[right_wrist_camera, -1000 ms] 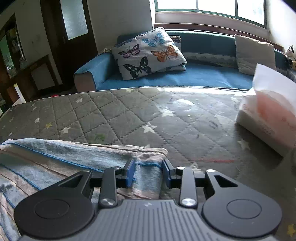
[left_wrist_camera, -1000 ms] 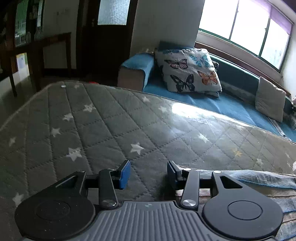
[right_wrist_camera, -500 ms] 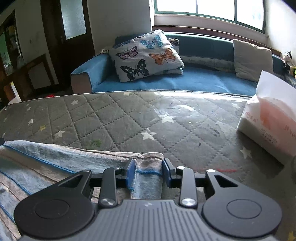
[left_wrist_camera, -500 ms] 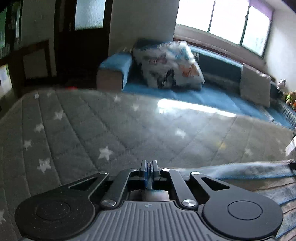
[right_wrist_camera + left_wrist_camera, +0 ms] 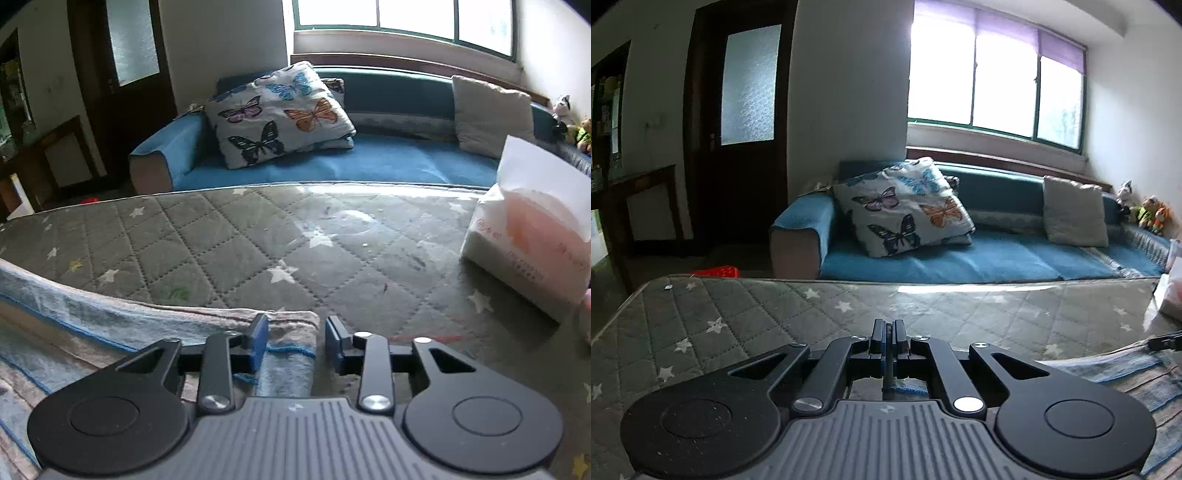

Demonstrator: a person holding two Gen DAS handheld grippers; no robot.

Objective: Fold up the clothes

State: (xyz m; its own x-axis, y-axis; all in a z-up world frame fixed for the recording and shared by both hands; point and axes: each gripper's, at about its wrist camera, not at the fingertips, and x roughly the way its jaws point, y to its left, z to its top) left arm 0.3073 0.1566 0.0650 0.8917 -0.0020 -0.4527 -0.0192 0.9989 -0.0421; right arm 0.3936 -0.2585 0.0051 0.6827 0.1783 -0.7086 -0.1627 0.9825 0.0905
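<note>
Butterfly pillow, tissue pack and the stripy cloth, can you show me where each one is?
butterfly pillow (image 5: 277, 114), right wrist view, on the orange butterfly side of its front.
tissue pack (image 5: 532, 236), right wrist view, on its pink front face.
stripy cloth (image 5: 110, 317), right wrist view, on its folded far edge.

Bare mattress ahead lies open; tissue pack blocks the right.

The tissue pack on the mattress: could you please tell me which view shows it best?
The right wrist view: the tissue pack sits large and nearly whole on the right. The left wrist view catches only a sliver at its right edge.
</note>
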